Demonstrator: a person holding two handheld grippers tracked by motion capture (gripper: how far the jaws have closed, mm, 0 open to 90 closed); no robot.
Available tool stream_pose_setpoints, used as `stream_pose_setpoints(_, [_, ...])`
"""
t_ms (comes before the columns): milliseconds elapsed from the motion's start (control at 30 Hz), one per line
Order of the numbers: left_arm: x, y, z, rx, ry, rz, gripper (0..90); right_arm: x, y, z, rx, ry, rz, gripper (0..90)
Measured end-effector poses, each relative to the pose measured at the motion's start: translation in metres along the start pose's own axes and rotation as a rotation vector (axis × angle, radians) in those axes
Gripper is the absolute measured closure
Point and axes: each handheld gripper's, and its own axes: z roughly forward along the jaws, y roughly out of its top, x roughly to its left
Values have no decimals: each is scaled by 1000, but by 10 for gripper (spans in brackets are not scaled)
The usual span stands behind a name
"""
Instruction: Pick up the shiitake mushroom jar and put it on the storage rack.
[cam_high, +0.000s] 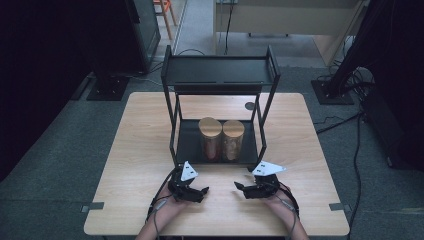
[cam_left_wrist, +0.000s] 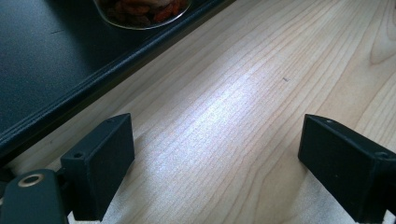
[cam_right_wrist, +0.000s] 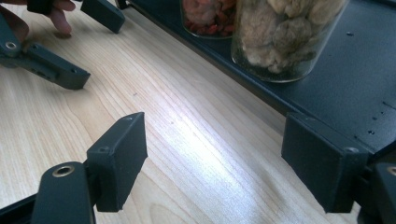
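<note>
1. The left gripper (cam_high: 204, 191) rests low over the wooden table (cam_high: 140, 150), just in front of the black two-tier rack (cam_high: 220, 75); its jaws are spread wide with nothing between them.
2. The right gripper (cam_high: 239, 187) sits near it, facing it, jaws likewise spread and empty.
3. Two cork-lidded glass jars stand touching on the rack's bottom shelf (cam_right_wrist: 355, 79): the left jar (cam_high: 210, 138) holds red dried fruit, the right jar (cam_high: 233, 139) pale lumpy pieces.

Looks like a lab or recording studio: grey carpet floor (cam_high: 60, 150), loose cables (cam_high: 350, 125) trailing to black stands (cam_high: 107, 85), one lone wooden table (cam_high: 145, 145) under dim light
</note>
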Motion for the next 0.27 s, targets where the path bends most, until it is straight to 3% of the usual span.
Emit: stream_pose_setpoints(267, [0,0,0,0,0,-1,110,-2,-2,2,10,-2,6,220])
